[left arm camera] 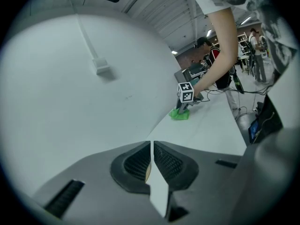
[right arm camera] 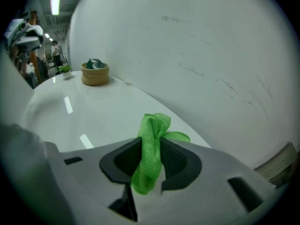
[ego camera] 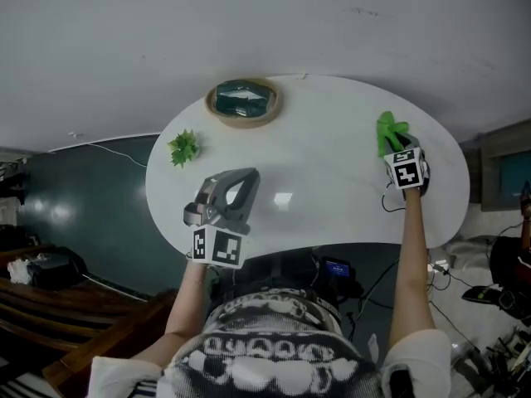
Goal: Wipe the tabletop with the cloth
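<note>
A green cloth [ego camera: 390, 131] sits bunched on the right side of the white oval tabletop [ego camera: 332, 172]. My right gripper [ego camera: 397, 149] is shut on it; in the right gripper view the cloth [right arm camera: 151, 149] is pinched between the jaws and sticks up past them. From the left gripper view the cloth [left arm camera: 180, 114] lies far off on the table under the right gripper [left arm camera: 183, 108]. My left gripper [ego camera: 229, 191] lies on its side over the table's front left part, its jaws shut with nothing in them [left arm camera: 152, 159].
A round woven basket [ego camera: 242, 101] holding something dark green stands at the table's far edge, also in the right gripper view [right arm camera: 95, 72]. A small green plant [ego camera: 183, 147] stands at the left edge. A grey wall runs behind the table. Cables and gear lie on the floor at right.
</note>
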